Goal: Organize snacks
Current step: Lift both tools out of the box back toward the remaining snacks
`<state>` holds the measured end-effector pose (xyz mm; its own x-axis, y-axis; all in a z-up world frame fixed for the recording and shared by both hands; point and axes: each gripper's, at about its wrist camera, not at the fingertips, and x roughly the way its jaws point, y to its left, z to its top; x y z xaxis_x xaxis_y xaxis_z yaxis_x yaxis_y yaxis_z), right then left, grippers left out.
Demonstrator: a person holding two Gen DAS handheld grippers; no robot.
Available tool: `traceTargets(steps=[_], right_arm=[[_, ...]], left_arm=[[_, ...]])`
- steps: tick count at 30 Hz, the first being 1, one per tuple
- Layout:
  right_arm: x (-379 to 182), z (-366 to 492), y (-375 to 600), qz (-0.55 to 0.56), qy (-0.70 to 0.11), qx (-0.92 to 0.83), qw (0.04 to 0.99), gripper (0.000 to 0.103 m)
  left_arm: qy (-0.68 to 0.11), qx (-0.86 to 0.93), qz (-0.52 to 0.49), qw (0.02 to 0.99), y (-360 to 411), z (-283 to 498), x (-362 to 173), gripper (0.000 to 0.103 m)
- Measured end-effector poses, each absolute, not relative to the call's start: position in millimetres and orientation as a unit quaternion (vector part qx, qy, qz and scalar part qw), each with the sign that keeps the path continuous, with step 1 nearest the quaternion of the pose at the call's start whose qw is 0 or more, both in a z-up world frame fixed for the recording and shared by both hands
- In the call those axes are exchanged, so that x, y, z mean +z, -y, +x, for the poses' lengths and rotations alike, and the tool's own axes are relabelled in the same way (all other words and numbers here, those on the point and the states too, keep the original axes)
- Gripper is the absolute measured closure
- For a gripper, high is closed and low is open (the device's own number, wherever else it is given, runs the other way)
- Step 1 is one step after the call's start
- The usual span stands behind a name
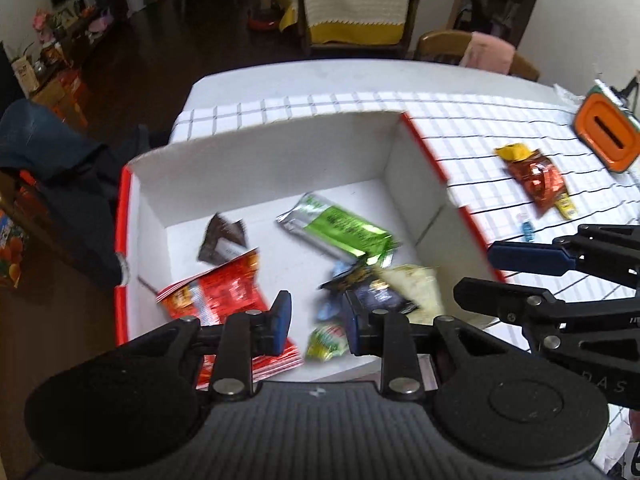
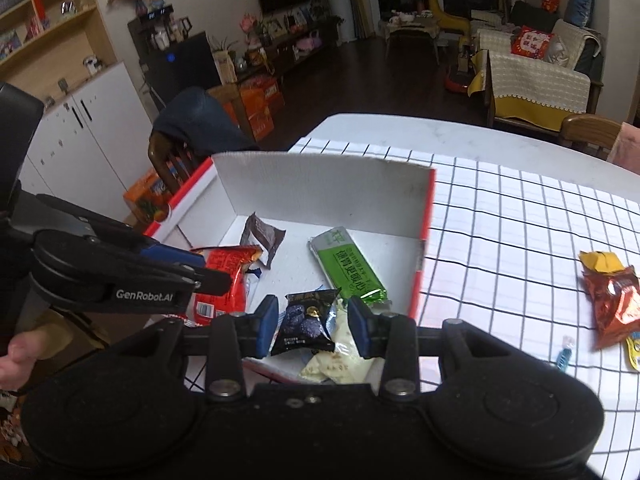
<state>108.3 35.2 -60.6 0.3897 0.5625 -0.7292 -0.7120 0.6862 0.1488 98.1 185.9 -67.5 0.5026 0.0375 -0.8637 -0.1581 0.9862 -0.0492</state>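
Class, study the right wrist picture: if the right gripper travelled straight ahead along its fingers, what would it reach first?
Most likely the dark snack packet, which shows between the right gripper's fingers, lying in the white box atop the pale packet. Depth is hard to judge here.

Dim indoor light, room behind dark. Snacks [image 1: 340, 264] under the left gripper [image 1: 318, 324] smeared by motion blur. Strong fisheye bending at the edges
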Motion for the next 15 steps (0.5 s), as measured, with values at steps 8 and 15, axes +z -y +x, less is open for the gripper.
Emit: traceTargets(steps=[8, 15], right_arm=[[-44, 106, 12, -0.071, -0.378, 0.367, 0.847, 0.064], [-38, 117, 57, -0.057, -0.373, 0.344, 0.860, 0.057]], left_arm=[[-0.466, 0.027, -0.043, 0.883, -141, 103, -49, 0.045], [-0.448, 0.005, -0.022, 0.894, -95, 116, -42, 0.032]])
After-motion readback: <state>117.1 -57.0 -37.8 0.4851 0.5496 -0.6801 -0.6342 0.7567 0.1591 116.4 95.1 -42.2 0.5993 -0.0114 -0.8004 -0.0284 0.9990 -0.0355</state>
